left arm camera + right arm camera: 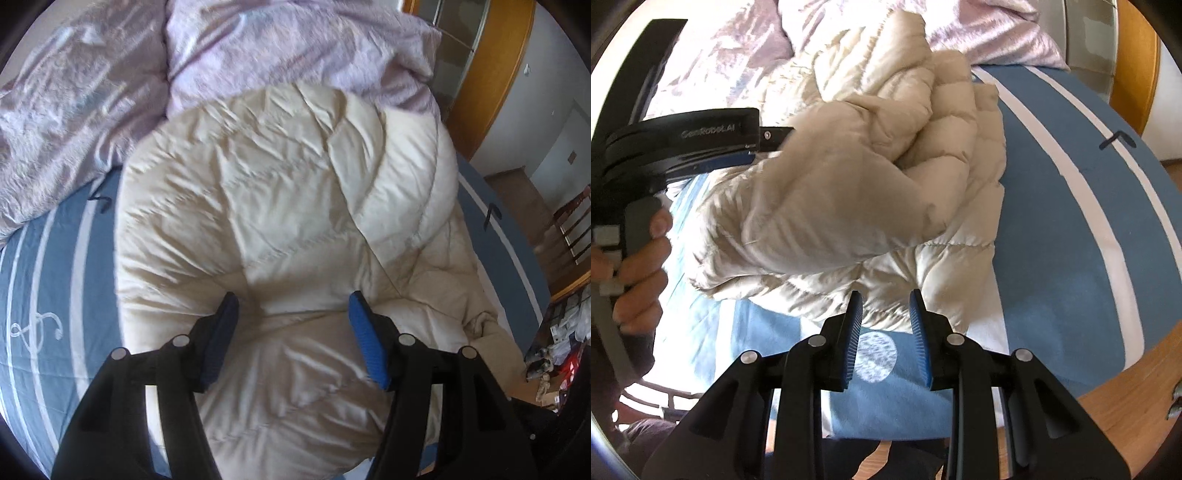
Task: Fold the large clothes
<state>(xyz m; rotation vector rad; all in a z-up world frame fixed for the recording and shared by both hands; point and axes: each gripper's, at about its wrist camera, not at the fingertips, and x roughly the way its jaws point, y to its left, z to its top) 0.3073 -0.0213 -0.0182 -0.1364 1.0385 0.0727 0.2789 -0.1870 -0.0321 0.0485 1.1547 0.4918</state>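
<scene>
Cream quilted down jacket (280,206) lies bunched on the bed, on the blue sheet with white stripes (44,280). Lilac duvet (258,48) is crumpled behind it at the far side of the bed.

Left gripper (293,306): jaws apart, blue pads (365,343) either side of a puffy fold of the jacket. Fabric sits between and under the pads; cannot tell whether they touch it, no visible pinch.

Right wrist view: right gripper (885,308) has its jaws apart with a narrow gap, nothing clamped. Tips sit at the jacket's (871,177) near hem, over the blue sheet (1052,206) and a pale round print (877,356). No contact visible between the pads and the fabric.

Same view, the left gripper (768,142) comes in from the left edge, its front end buried in a raised wad of jacket, fingertips hidden by the fabric. A hand (639,266) wraps its grey handle.

Wooden bed frame (495,74) runs along the right side. Wooden floor (1126,413) shows past the bed's near corner. A chair (576,225) and some clutter (561,343) sit at the right of the left wrist view.
</scene>
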